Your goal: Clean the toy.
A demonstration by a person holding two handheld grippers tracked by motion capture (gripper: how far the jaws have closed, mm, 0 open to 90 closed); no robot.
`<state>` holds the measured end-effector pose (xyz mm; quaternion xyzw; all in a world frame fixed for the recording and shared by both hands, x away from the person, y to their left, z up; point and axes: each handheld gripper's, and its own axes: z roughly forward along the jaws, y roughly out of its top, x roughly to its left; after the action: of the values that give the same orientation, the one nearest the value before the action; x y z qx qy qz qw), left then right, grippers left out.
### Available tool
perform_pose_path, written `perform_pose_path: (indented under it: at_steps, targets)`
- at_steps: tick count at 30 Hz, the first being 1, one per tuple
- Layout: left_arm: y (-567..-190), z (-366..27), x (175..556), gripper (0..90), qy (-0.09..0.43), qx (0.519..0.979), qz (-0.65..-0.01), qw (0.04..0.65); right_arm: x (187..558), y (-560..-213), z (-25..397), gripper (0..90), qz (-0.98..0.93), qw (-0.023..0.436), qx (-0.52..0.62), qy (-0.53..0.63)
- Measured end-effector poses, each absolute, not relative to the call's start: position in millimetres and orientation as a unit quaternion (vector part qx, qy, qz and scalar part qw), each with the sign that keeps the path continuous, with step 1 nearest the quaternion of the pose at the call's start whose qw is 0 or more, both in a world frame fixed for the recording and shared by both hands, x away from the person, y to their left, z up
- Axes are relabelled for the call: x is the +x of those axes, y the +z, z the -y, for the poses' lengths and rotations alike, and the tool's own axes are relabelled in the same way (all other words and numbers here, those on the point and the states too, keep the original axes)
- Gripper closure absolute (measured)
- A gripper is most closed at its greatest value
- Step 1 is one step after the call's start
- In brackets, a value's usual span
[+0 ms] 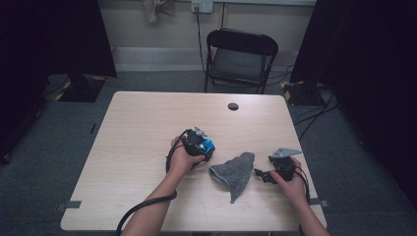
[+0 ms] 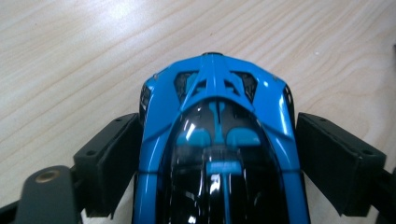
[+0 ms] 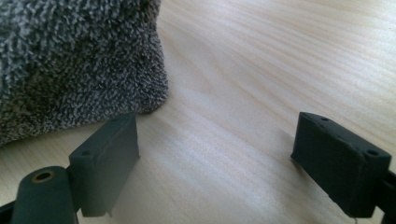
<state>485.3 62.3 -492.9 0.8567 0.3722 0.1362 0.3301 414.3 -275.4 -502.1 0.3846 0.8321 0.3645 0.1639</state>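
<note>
Pale wood table (image 1: 137,132): my left hand-held gripper (image 1: 200,142) is clamped across the blue toy car (image 2: 217,140), glossy, hard, likely slippery. My right hand-held gripper (image 3: 215,158) is spread wide just beside the soft grey sock (image 3: 70,60); pinch its edge.

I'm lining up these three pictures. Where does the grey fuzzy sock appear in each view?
High view: the grey fuzzy sock lies centre-right, between the two hands.
Left gripper view: not in it.
Right gripper view: the sock is at the upper left, beside the left jaw.
Shared landmark: the light wooden table.
</note>
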Motion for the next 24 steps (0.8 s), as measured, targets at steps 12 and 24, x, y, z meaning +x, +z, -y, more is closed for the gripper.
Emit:
perform_pose_path:
  at_steps: [12,24]
  targets:
    - [-489.2,-63.3,484.9,24.3,0.132,0.858,-0.377,0.322,414.3,-502.1,275.4,13.8,-0.832,0.164,0.385,0.364]
    - [-485.1,-65.9,480.6,24.4,0.126,0.865,-0.367,0.317,414.3,-502.0,275.3,13.9,-0.832,0.164,0.385,0.364]
